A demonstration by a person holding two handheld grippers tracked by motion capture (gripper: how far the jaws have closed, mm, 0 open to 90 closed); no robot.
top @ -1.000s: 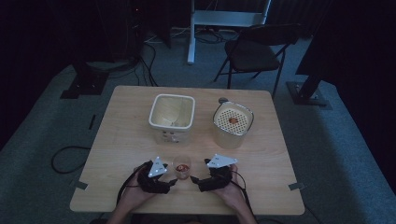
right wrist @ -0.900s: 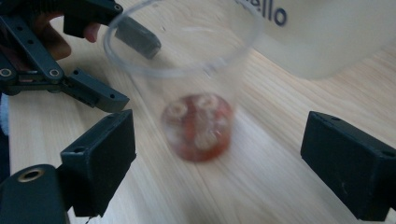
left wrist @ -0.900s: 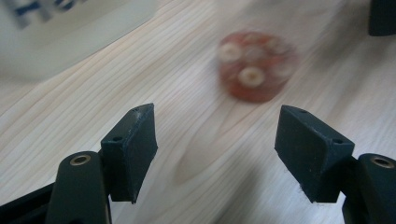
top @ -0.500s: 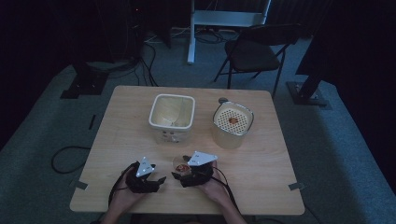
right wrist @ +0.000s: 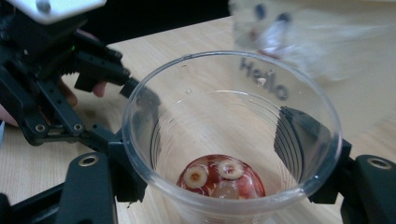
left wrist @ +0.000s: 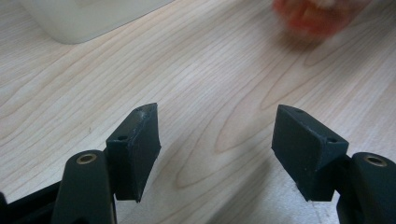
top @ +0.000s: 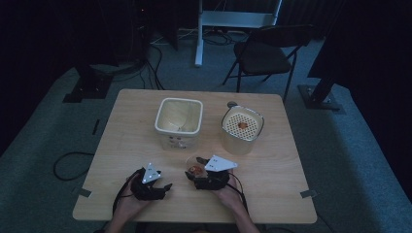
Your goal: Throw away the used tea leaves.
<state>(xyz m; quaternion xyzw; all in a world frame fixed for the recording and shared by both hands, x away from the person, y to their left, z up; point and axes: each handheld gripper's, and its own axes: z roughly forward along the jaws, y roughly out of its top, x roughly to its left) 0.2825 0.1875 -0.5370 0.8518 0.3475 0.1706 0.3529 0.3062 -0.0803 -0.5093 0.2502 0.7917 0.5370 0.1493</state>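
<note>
While we are closing the right hand-held gripper (right wrist: 229, 186) on the clear plastic cup (right wrist: 233, 135) sitting between its jaws, squeezing harder is risking buckling the thin wall and spilling the red pieces; the left hand-held gripper (left wrist: 217, 144), just beside, is gaping empty over the worktop (left wrist: 196, 70).

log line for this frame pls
right gripper: fingers closing on clear cup | left gripper: open, empty | table

The cup (right wrist: 233, 135) is clear, with dark letters on its side. Inside lie red and pale round bits (right wrist: 220, 177). The table (top: 136, 131) is light wood with wavy lines. The tub (top: 178, 116) is cream. The jaws are black.
</note>
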